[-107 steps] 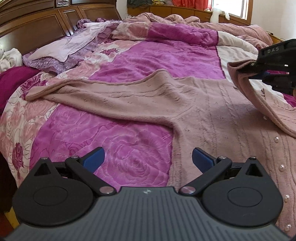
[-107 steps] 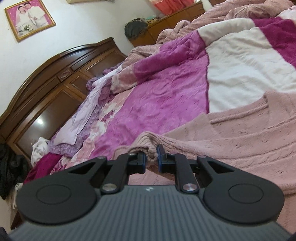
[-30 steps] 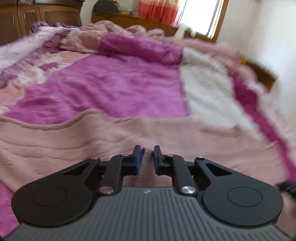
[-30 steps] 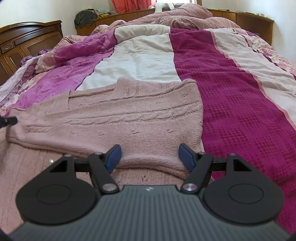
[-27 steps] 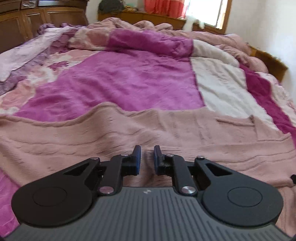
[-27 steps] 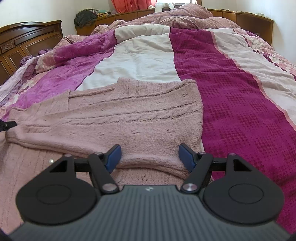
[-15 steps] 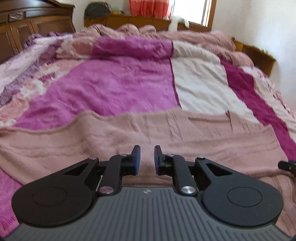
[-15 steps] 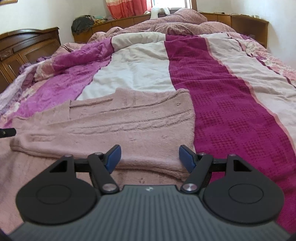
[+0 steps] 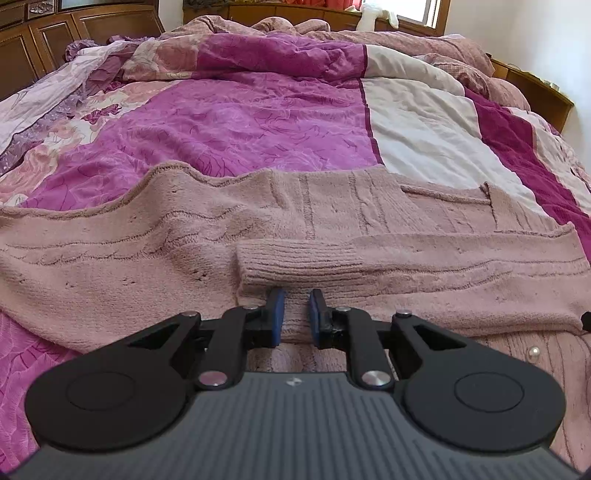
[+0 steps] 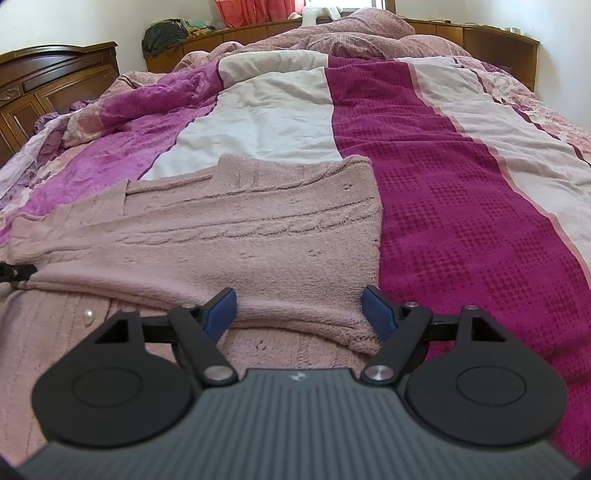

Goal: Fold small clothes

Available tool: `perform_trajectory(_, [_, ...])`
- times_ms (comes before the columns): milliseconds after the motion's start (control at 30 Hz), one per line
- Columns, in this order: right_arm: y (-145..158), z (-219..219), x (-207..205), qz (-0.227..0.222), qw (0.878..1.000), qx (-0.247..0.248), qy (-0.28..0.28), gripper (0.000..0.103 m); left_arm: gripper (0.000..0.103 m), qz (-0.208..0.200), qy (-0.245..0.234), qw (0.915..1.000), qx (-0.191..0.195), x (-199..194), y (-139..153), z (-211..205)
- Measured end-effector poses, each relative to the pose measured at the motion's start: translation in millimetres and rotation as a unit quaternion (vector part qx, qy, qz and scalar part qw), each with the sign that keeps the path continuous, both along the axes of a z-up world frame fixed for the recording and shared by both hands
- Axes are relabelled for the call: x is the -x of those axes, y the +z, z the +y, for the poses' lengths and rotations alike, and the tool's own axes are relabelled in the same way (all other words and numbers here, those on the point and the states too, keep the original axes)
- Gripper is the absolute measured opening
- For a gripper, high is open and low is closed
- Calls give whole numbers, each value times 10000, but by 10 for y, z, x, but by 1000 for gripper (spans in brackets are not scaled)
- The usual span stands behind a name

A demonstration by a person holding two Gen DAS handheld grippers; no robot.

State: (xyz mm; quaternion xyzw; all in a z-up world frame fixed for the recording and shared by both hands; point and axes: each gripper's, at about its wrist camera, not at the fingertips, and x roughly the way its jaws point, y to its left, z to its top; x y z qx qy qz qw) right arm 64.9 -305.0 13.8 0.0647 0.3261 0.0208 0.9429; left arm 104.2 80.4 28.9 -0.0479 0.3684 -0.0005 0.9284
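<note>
A dusty-pink cable-knit cardigan [image 9: 369, 236] lies spread on the bed, its right part folded over [image 10: 240, 240]. The ribbed sleeve cuff [image 9: 295, 264] rests on the body just ahead of my left gripper [image 9: 296, 314]. That gripper's jaws are opening, with a narrow gap and only flat knit showing behind it. My right gripper [image 10: 299, 308] hovers low over the folded edge, its jaws opening wide with the fold's edge lying between the pads [image 10: 221, 310], unpressed. Each gripper's tip shows at the edge of the other view: the right gripper [image 9: 585, 319], the left gripper [image 10: 14, 273].
The bed is covered by a magenta, cream and dark-red quilt [image 10: 443, 166]. A dark wooden headboard [image 10: 55, 74] stands at the left, with a wooden ledge and window behind [image 9: 406, 14]. Pearl buttons [image 10: 88, 314] dot the cardigan's near front.
The left gripper has swung over the cardigan and sunk a little; the ribbed cuff now lies at its tips and its gap is slightly wider. The right pads have spread a bit.
</note>
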Motion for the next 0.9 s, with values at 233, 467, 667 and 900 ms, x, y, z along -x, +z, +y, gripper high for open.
perform_trajectory(233, [137,-2,81,2,10000,-90,-33,77,48,76,50,10000,29,126,204,14])
perform_trajectory(467, [398,29,323,-197,9994,-270,65,77,58,-65,158,9997,-182,506,392,103])
perform_trajectory(667, [597,112,507,-272,9981,-506,230,77,60,-103,397,9991,-86,790,535,282])
perform_trajectory(900, [675,290,682,-263,9969,-599,440,77,62,-175,642,9978,75,1066,669,473])
